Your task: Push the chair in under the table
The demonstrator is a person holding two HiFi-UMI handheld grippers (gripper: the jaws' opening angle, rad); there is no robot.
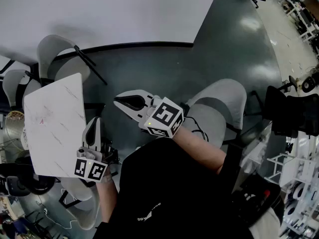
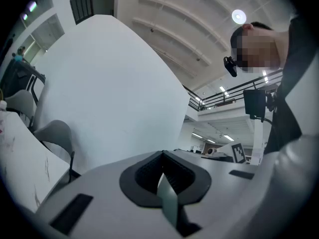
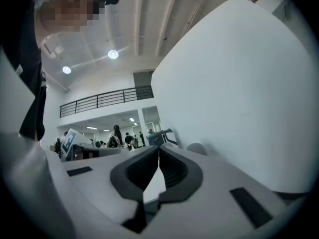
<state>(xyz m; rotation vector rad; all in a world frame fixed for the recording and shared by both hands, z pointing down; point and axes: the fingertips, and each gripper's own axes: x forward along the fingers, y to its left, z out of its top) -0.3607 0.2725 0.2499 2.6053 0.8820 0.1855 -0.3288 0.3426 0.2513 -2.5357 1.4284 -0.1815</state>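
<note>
While the person (image 1: 174,193) in the black top stands over the dark floor (image 1: 149,68), both tools are held out level in front of the body. Nearest, the left gripper (image 1: 94,122) sits just beside the long edge of the white table (image 1: 55,123). Its jaws are pressed together with nothing between them, which its own camera confirms (image 2: 162,159). A little further out, the right gripper (image 1: 117,102) hangs above bare floor, between the table and the grey chair (image 1: 224,96). Its jaws too are closed and empty (image 3: 158,151).

That grey chair stands off to the person's right, partly behind the right forearm. It is well apart from the table, with no part of it under the tabletop.

Beyond the table's far end, a second grey chair (image 1: 60,56) on a black frame stands close to the white wall (image 1: 124,14). The wall fills much of what both gripper cameras see ahead (image 2: 109,93) (image 3: 239,93).

Off to the right, a black office chair (image 1: 294,113) stands at the edge of the open floor.
</note>
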